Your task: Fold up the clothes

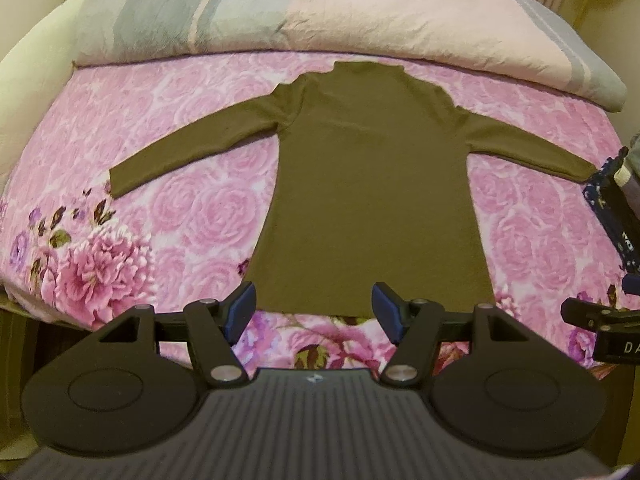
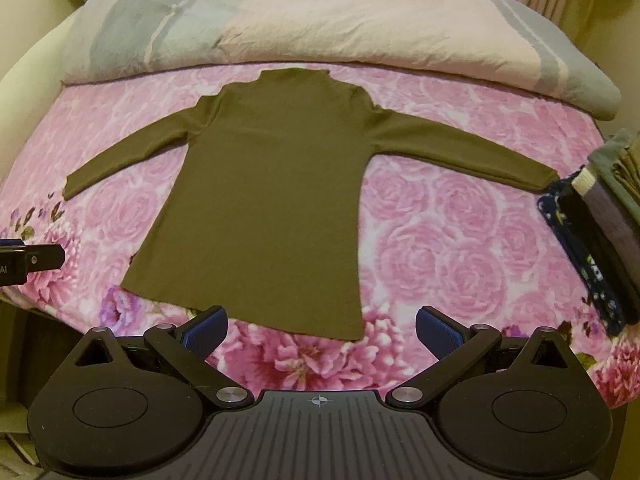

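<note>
Grippers, left (image 1: 314, 314) and right (image 2: 322, 334), gape empty above sweater (image 1: 368, 184).

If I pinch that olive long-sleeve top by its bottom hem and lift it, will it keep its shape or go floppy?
Probably floppy: the olive top lies thin and flat on the floral bedspread, so it should drape. Its spread sleeves would likely trail and drag. It looks light and unlikely to slip much on the cloth.

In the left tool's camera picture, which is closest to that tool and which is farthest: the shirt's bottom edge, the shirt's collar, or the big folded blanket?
From the left tool:
1. Bottom edge of the olive shirt, right between its open fingers.
2. Collar, at the shirt's far end.
3. Folded blanket, across the back of the bed.
</note>
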`<state>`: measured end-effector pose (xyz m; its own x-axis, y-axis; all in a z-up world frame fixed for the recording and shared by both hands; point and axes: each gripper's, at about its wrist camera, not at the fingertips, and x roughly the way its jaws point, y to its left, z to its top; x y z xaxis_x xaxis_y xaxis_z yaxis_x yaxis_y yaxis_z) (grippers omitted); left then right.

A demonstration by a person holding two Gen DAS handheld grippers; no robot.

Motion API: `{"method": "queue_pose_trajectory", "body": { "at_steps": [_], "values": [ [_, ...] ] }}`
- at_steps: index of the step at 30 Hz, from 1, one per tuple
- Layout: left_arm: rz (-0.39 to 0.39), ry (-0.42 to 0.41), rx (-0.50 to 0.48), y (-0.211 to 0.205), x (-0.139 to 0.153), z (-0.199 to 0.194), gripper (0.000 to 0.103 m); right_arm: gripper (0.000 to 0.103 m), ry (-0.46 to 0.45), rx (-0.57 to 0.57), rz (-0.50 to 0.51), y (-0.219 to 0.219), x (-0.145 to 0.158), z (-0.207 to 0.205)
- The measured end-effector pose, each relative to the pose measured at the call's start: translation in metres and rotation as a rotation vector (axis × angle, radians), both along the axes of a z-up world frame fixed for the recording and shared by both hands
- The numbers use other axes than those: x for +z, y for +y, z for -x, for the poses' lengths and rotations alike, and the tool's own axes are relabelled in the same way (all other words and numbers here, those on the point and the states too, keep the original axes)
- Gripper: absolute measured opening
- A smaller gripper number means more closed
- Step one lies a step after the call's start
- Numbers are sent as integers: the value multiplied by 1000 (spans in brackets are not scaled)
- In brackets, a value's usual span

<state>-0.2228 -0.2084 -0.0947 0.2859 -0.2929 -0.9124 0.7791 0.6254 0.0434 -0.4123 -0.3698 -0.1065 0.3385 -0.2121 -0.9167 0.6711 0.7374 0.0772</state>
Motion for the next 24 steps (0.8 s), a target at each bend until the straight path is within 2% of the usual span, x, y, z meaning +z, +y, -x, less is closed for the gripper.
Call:
{"method": "queue_pose_trajectory", "body": {
  "at_steps": [12,19,24],
  "values": [
    [-4,43,60,-8,-14,-57,61,103,44,2,-29,-14,-17,-46],
    [-29,77,157,-14,-40,-130,63,103,87,-36,-47,-40,-32,-84],
    [-31,134,268,-15,-77,-196,63,103,82,-100,-69,-66,-48,-108]
  ]
}}
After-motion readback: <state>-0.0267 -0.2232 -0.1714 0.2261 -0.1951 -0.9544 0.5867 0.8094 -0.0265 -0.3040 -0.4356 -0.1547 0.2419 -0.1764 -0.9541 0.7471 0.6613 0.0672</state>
